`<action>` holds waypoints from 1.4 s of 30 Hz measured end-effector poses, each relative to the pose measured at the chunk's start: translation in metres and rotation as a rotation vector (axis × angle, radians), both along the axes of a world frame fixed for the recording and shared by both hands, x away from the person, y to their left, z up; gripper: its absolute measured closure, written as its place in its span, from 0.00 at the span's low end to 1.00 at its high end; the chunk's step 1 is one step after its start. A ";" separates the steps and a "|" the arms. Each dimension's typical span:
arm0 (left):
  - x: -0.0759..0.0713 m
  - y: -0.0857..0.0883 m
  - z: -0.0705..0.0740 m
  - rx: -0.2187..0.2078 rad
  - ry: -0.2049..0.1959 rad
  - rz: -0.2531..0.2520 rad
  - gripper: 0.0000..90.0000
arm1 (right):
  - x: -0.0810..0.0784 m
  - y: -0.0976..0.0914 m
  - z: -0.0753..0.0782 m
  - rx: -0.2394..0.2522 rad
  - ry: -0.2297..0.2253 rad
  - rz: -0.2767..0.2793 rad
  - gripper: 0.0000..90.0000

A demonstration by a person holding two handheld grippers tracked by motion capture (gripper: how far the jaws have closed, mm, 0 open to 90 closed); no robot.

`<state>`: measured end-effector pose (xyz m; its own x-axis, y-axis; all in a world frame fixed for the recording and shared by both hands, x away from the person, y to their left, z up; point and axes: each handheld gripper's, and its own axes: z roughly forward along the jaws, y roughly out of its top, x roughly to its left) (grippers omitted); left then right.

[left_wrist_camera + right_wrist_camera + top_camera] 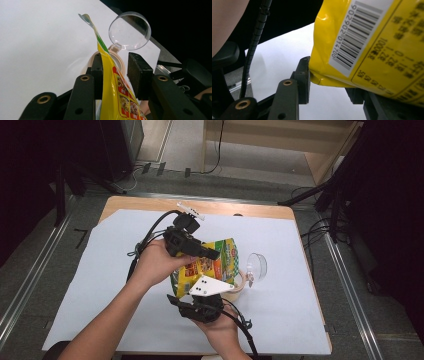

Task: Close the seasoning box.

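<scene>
Two grippers work yellow pouch [210, 265] over beige jar [239, 287]. Left gripper [115, 75]: jaws parted, pouch top between them, against left jaw. Right gripper [332, 87]: pouch bottom between jaws, grip cannot tell. Jar lid [130, 30] open beyond left jaws. Judgement: pouring stage; pouch opened? unclear.

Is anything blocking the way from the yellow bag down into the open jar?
Nothing visible does. The yellow bag hangs right over the beige jar, whose clear lid is flipped back off the mouth. Both grippers are at the bag.
</scene>
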<state>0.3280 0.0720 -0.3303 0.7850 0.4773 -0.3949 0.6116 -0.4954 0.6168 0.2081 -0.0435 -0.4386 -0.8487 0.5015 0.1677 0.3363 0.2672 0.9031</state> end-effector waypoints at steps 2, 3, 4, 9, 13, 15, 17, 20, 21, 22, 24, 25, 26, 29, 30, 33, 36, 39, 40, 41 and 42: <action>0.002 -0.002 -0.001 0.007 0.002 -0.008 0.77 | 0.001 -0.002 -0.001 0.000 0.003 -0.006 0.69; 0.002 -0.003 -0.002 0.008 0.001 -0.009 0.77 | 0.002 -0.002 -0.002 -0.005 0.002 -0.009 0.70; 0.003 -0.004 -0.002 0.013 0.003 -0.009 0.77 | 0.002 -0.003 -0.002 -0.004 0.005 -0.014 0.70; 0.008 -0.005 -0.001 0.013 0.005 -0.013 0.77 | 0.006 -0.003 0.000 -0.001 0.012 -0.016 0.70; 0.007 -0.004 0.000 0.010 -0.006 -0.014 0.77 | 0.006 -0.002 0.000 -0.012 0.005 -0.024 0.70; 0.005 -0.004 0.001 0.005 -0.018 -0.011 0.77 | 0.006 -0.002 0.000 -0.020 -0.003 -0.022 0.70; 0.004 -0.002 0.003 -0.003 -0.026 -0.008 0.77 | 0.007 -0.001 0.001 -0.028 -0.011 -0.022 0.70; 0.003 -0.001 0.006 -0.005 -0.034 -0.009 0.77 | 0.007 0.000 0.003 -0.031 -0.026 -0.022 0.70; 0.002 -0.001 0.006 -0.008 -0.034 -0.008 0.77 | 0.007 0.000 0.004 -0.031 -0.026 -0.021 0.70; 0.002 -0.001 0.006 -0.005 -0.036 -0.009 0.77 | 0.007 0.000 0.004 -0.029 -0.024 -0.021 0.70; 0.000 -0.003 0.006 0.010 -0.045 -0.005 0.77 | 0.007 0.000 0.003 -0.026 -0.015 -0.018 0.70; 0.000 -0.003 0.006 0.012 -0.045 -0.006 0.77 | 0.007 0.000 0.002 -0.022 -0.010 -0.017 0.70; 0.000 -0.004 0.005 0.015 -0.047 -0.008 0.77 | 0.006 0.000 0.002 -0.024 -0.012 -0.017 0.70; 0.000 -0.005 0.004 0.015 -0.044 -0.008 0.77 | 0.006 -0.001 0.000 -0.028 -0.010 -0.016 0.70; 0.000 -0.004 0.004 0.011 -0.039 -0.006 0.78 | 0.006 -0.001 0.000 -0.028 -0.010 -0.017 0.70; 0.000 -0.004 0.004 0.010 -0.039 -0.005 0.78 | 0.005 -0.001 0.001 -0.027 -0.010 -0.017 0.70; -0.001 -0.003 0.004 0.007 -0.042 -0.005 0.78 | 0.005 0.000 0.001 -0.028 -0.012 -0.015 0.70; 0.000 -0.002 0.004 0.006 -0.041 -0.006 0.77 | 0.005 0.000 0.001 -0.031 -0.016 -0.015 0.70; 0.000 -0.002 0.004 0.007 -0.041 -0.007 0.78 | 0.005 0.000 0.001 -0.032 -0.014 -0.013 0.70; 0.000 -0.002 0.004 0.008 -0.042 -0.007 0.77 | 0.005 0.000 0.001 -0.031 -0.014 -0.012 0.70; 0.000 -0.003 0.004 0.007 -0.042 -0.007 0.78 | 0.005 0.000 0.001 -0.031 -0.014 -0.012 0.70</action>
